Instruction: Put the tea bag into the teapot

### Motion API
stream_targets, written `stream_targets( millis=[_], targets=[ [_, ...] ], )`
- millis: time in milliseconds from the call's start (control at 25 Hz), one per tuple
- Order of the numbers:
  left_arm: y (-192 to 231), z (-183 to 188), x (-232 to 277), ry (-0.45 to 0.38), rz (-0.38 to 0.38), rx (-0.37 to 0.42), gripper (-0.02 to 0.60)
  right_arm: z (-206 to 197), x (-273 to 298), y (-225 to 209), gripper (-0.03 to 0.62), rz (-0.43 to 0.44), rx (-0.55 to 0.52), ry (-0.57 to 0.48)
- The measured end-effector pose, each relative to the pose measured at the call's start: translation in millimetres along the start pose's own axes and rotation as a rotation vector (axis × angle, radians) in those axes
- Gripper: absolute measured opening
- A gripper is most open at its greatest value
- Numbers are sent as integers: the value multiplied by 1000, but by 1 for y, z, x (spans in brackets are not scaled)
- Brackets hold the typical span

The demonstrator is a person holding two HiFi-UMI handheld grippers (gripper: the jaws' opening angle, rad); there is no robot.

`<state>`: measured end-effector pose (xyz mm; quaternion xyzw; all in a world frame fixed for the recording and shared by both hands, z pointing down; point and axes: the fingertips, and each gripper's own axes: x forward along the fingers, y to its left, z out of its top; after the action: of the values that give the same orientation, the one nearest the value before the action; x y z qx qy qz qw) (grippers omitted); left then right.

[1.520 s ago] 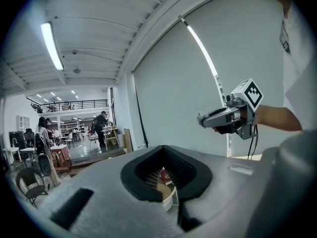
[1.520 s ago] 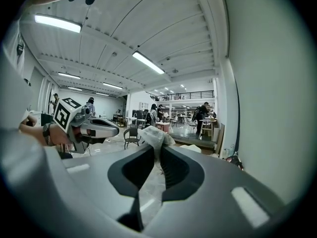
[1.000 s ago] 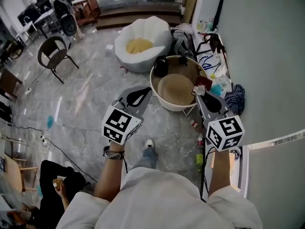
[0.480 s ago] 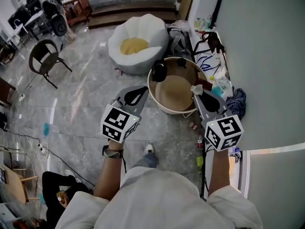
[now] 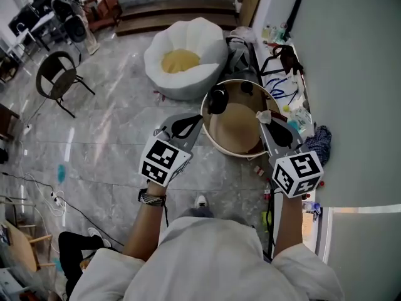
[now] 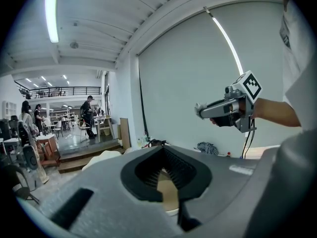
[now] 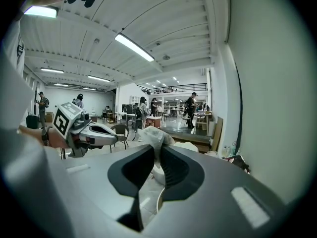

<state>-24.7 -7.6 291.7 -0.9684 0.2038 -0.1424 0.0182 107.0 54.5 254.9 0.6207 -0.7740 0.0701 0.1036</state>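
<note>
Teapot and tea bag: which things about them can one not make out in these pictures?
- teapot: head view, too small to tell if its lid is on.
- tea bag: right gripper view, its lower part is hidden between the jaws of the right gripper; no string or tag shows.
- table: head view, the right gripper covers its near right edge.

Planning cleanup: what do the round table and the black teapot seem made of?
The round table: tan matte top inside a white rim, probably wood or laminate. The teapot: black with a faint sheen, perhaps ceramic or cast iron; too small to be sure.
</note>
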Motion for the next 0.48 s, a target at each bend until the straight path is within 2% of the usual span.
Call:
stream_targets(
  millis=[240,480],
  targets=[
    [24,-4,14,3,-5,-11,3,4,31,-9,46,7,-4,13],
    [51,-12,24,19,23,-35,3,6,58,-23,46,14,-3,22]
  ],
)
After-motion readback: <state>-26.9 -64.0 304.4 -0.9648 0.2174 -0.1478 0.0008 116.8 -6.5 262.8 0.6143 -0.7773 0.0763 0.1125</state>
